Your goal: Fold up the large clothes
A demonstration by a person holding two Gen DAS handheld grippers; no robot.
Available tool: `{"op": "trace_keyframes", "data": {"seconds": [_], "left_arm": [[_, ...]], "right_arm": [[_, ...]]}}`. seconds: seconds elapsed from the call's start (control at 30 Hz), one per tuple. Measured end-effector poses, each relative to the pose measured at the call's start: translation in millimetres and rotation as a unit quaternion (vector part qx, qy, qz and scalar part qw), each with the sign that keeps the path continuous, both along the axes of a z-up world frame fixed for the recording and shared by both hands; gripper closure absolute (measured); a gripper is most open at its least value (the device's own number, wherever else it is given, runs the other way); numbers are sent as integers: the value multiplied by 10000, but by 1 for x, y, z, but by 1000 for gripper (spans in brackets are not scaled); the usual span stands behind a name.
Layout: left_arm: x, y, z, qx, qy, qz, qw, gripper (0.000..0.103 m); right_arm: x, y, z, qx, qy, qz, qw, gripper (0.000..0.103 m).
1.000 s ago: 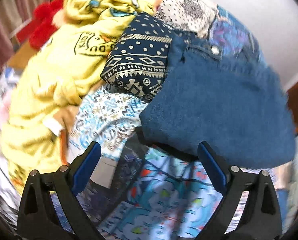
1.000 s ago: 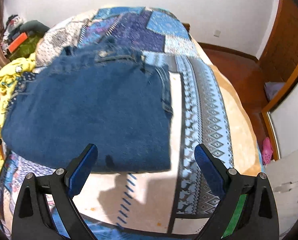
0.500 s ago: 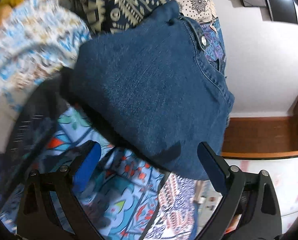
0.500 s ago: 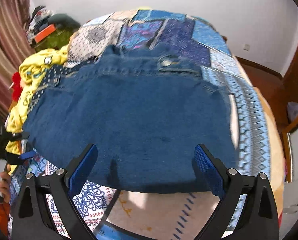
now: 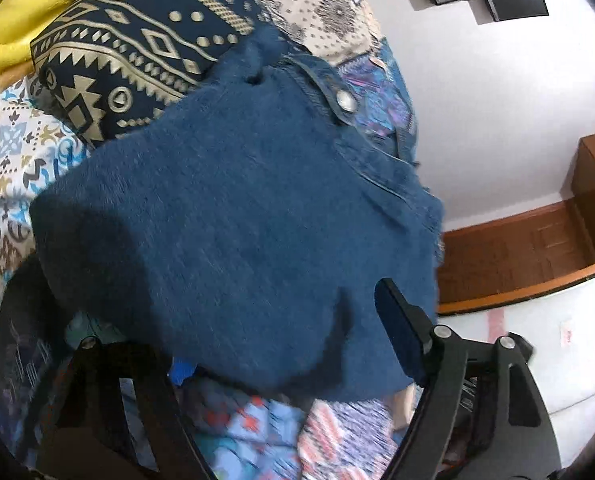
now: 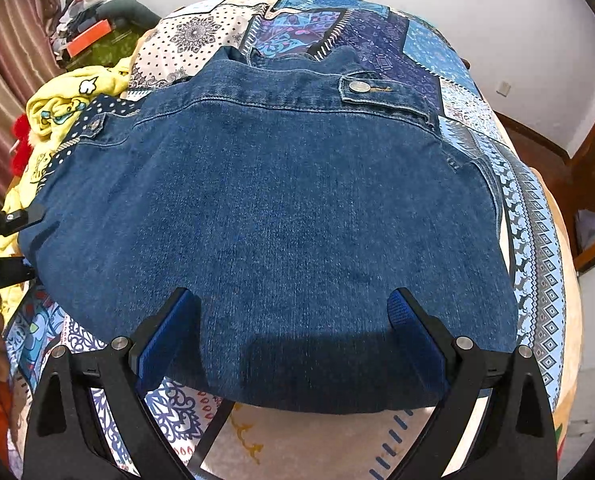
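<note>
A folded blue denim garment (image 6: 281, 216) lies on the patchwork bedspread (image 6: 537, 216), waistband button (image 6: 357, 87) at the far side. My right gripper (image 6: 293, 332) is open, its fingers straddling the near folded edge, the cloth between the blue pads. In the left wrist view the same denim (image 5: 237, 208) fills the middle. My left gripper (image 5: 281, 344) is open; the denim's corner lies over its left finger, and the right finger (image 5: 401, 328) shows beside the cloth. The left gripper also shows at the denim's left edge in the right wrist view (image 6: 21, 220).
A navy patterned garment (image 5: 129, 52) and a yellow printed one (image 6: 65, 108) lie heaped at the left of the bed. Red cloth (image 6: 21, 148) and curtains are beyond them. Wooden floor (image 5: 509, 256) and a cabinet stand to the right.
Both grippers have moved in onto the denim. The right one now straddles its near edge; the left one has swung right and slid under the left corner. Both stay open.
</note>
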State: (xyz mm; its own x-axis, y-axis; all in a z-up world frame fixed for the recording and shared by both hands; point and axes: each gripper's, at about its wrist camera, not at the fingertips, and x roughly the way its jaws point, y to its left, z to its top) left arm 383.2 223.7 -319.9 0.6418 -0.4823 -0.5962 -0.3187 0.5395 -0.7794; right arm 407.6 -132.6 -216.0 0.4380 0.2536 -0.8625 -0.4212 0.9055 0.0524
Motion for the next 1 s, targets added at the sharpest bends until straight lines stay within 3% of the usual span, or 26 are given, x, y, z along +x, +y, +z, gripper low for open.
{"op": "trace_keyframes", "data": {"seconds": [0.1,0.2,0.3,0.4,0.5,0.67,0.77,0.87,1.0], "left_arm": [[5,9,-27,-87,45,201,9998,32],[7,16,-27,-155,-39,420,9990,44],[10,14,-13,275,-27,490,9984,64],[7,10,10,795,-203,647,9945,74],[0,9,42,1299,-467,891,9864,76],[-15,17,94,1647,-933,1152,9751,77],[-26,11,129,2155,-1272,1108,9618,78],[-32,0,154,2602,-1444,996,9495,78],[-30,-8,167,2788,-1518,870,9443,78]], "right_arm": [[1,2,-1,-24,-2,0,10000,6],[-1,3,-2,-55,1,41,10000,6],[-2,4,-1,-130,16,68,9999,6],[-3,5,2,-103,105,88,9999,6],[-2,6,10,-27,161,72,9998,6],[-6,23,35,326,13,126,9994,6],[-8,48,43,401,-119,365,9985,6],[-9,83,35,325,-162,712,9968,6],[-9,131,-2,-121,48,1198,9927,6]]}}
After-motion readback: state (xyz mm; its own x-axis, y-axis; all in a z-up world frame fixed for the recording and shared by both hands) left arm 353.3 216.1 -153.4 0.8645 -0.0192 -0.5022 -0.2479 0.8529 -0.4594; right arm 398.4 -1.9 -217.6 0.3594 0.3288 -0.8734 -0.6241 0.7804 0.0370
